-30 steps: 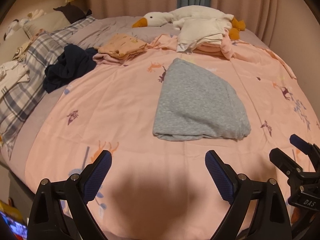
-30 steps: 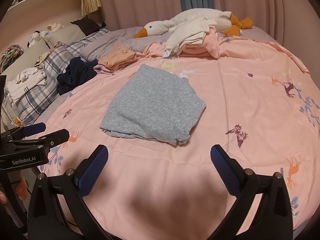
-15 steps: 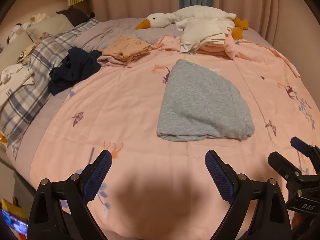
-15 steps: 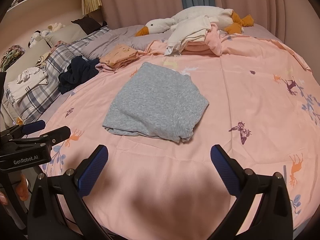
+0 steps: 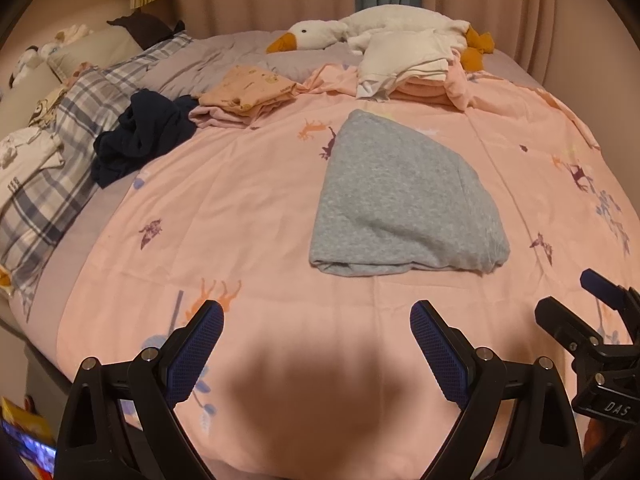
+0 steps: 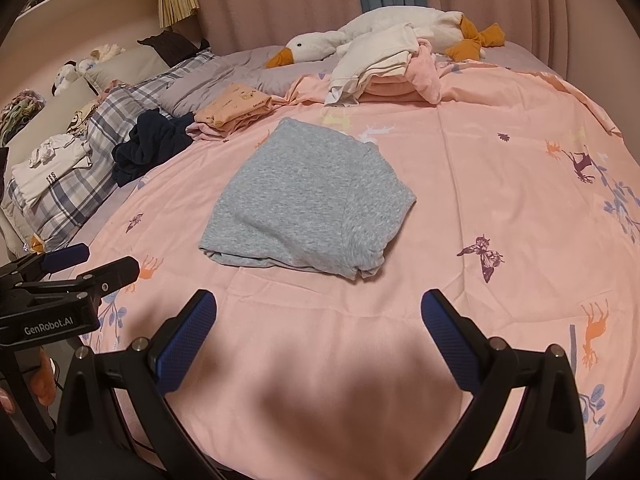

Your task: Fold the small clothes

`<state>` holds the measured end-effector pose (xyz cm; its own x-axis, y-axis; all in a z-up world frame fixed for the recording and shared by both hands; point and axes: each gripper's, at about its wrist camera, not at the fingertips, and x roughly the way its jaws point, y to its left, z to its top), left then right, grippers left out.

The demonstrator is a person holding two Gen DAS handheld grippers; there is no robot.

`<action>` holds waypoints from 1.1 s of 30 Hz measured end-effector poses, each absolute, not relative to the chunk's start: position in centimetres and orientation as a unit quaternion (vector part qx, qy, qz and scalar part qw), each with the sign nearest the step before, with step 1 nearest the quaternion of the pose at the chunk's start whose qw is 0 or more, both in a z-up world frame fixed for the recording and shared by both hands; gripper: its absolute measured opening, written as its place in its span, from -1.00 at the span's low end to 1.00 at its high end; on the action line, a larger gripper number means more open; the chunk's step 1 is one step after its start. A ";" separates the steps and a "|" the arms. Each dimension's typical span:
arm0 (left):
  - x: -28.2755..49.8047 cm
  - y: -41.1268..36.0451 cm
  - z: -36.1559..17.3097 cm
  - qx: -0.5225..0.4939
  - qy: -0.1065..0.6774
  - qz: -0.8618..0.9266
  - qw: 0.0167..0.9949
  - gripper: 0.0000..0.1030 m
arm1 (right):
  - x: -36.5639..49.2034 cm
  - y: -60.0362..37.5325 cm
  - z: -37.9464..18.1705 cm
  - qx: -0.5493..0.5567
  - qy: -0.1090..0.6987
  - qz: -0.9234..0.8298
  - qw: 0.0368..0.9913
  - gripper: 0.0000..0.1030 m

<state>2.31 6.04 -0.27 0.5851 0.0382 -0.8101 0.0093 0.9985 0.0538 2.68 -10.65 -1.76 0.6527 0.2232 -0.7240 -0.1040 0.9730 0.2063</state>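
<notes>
Meanwhile, folded grey garment (image 5: 404,200) lies flat mid-bed on pink printed duvet (image 5: 248,208); left gripper (image 5: 316,330) and right gripper (image 6: 318,320) hover at near edge, jaws wide apart, empty, clear of cloth; plush goose (image 6: 384,34), stacked clothes (image 6: 236,110) behind

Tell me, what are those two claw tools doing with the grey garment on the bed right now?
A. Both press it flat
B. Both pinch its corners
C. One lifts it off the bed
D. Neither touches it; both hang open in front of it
D: the grey garment lies folded on the pink bedspread, while the left gripper and right gripper hang open and empty short of its near edge.
</notes>
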 end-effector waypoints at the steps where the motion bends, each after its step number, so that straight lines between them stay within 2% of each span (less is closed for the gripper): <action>1: 2.3 6.1 -0.3 0.025 0.456 0.007 0.890 0.82 | 2.7 -10.7 -1.8 0.073 0.407 0.090 0.906 1.00; 33: 2.3 6.1 -0.4 0.024 0.457 0.002 0.889 0.82 | 2.4 -10.3 -1.6 0.073 0.402 0.093 0.908 1.00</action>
